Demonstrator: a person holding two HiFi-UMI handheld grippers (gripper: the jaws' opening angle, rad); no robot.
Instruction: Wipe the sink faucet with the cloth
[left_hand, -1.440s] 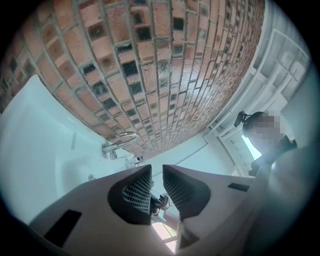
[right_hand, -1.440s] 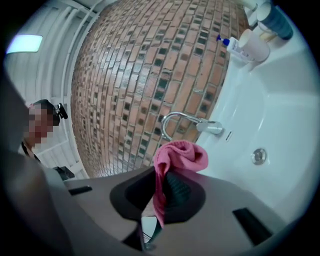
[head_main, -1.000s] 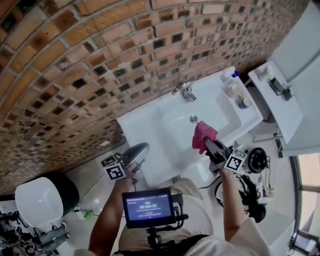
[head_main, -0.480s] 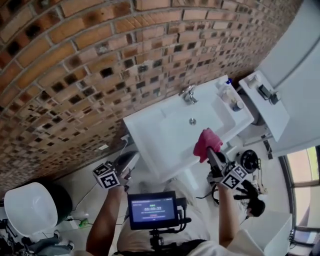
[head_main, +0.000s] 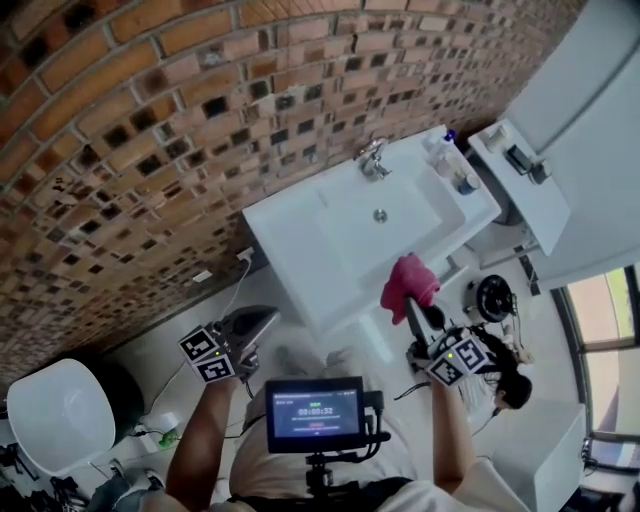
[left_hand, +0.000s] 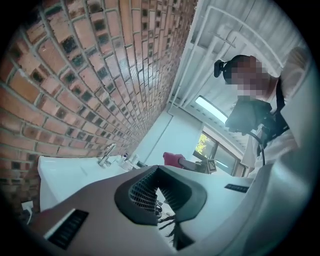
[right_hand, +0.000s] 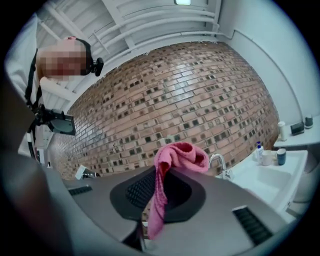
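Right gripper pinching pink cloth. Faucet standing well ahead, across sink, closer to right gripper. Left gripper clenched, holding nothing.

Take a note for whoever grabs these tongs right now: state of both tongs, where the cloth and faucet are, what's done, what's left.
Left tongs: shut, nothing between them, held off the sink.
Right tongs: shut on the pink cloth, which drapes over them.
The cloth is beyond the sink's front edge, apart from the faucet on the wall side.
Done: cloth in hand. Whether the faucet has been wiped cannot be told.
Left: if not wiped, probably carry the cloth to the faucet and wipe it.
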